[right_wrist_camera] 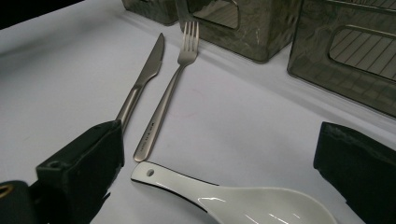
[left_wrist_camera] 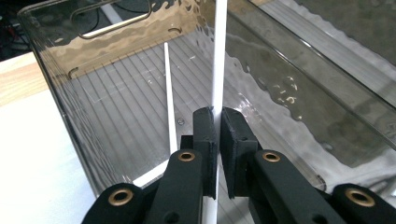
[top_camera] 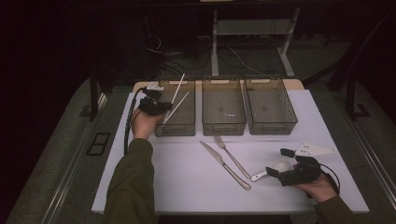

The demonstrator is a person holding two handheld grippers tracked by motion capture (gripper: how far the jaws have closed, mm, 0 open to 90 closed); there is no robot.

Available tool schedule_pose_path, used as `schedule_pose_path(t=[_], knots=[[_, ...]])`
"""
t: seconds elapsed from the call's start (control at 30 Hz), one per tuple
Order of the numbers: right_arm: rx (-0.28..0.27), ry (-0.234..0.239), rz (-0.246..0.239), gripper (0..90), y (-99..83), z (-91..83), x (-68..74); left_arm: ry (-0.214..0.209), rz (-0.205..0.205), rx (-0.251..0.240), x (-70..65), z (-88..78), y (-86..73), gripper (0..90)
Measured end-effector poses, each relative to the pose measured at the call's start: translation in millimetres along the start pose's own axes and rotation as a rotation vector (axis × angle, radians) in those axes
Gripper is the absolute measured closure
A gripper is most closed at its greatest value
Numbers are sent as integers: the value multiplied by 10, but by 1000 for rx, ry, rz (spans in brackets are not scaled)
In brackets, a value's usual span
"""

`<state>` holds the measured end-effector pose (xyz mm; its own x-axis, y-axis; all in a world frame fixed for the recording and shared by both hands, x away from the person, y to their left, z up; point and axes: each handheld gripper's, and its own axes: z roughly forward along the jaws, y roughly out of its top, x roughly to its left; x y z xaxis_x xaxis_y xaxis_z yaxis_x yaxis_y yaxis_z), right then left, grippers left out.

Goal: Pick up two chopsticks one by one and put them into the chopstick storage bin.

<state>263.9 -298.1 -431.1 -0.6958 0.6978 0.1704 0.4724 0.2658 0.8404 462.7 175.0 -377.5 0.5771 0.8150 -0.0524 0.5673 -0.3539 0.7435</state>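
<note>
A person sits at a white surface (top_camera: 187, 177) with a handheld gripper in each hand, apparently sorting utensils into three clear plastic bins lined up along the far edge. The left gripper (left_wrist_camera: 217, 122) has its fingers (left_wrist_camera: 205, 140) pressed nearly together on a thin white chopstick (left_wrist_camera: 218, 56), which rises straight up from between them. It is held over the leftmost bin (top_camera: 177, 126), and the narrow pinch suits so slender a stick, keeping it from slipping or swinging as it goes in. A second chopstick (left_wrist_camera: 169, 93) already lies inside that bin, just left of the fingers and leaning from the floor up toward the far wall, which suggests this bin is meant for the pair. The middle bin (top_camera: 223, 126) and the right bin (top_camera: 271, 126) look bare. The right gripper (right_wrist_camera: 219, 177) rests low near the front edge of the surface with its fingers (right_wrist_camera: 81, 168) spread wide, one on either side of a white ceramic spoon (right_wrist_camera: 243, 203) that lies flat between them without being squeezed; the wide stance seems chosen to straddle the spoon's broad bowl before closing. Just beyond those fingers a metal fork (right_wrist_camera: 170, 88) and a metal knife (right_wrist_camera: 142, 79) lie side by side, unheld, handles toward the person and tips pointing at the bins, probably waiting their turn.
</note>
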Motion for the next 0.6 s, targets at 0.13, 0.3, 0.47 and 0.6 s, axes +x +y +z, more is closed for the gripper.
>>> schedule_pose_path(t=[0.13, 0.3, 0.47, 0.6], knots=[[0, 2, -3, 20, 0, -1, 2, 21, -5, 14, -17, 66, 2, 838], [0, 4, -3, 20, 0, -2, 2, 47, -6, 44, -45, 164, 4, 834], [-1, 6, -4, 20, 1, -4, 3, 76, -13, 95, -84, 265, -9, 845], [-3, 6, -5, 20, 1, -7, 5, 81, -14, 95, -100, 278, -5, 844]])
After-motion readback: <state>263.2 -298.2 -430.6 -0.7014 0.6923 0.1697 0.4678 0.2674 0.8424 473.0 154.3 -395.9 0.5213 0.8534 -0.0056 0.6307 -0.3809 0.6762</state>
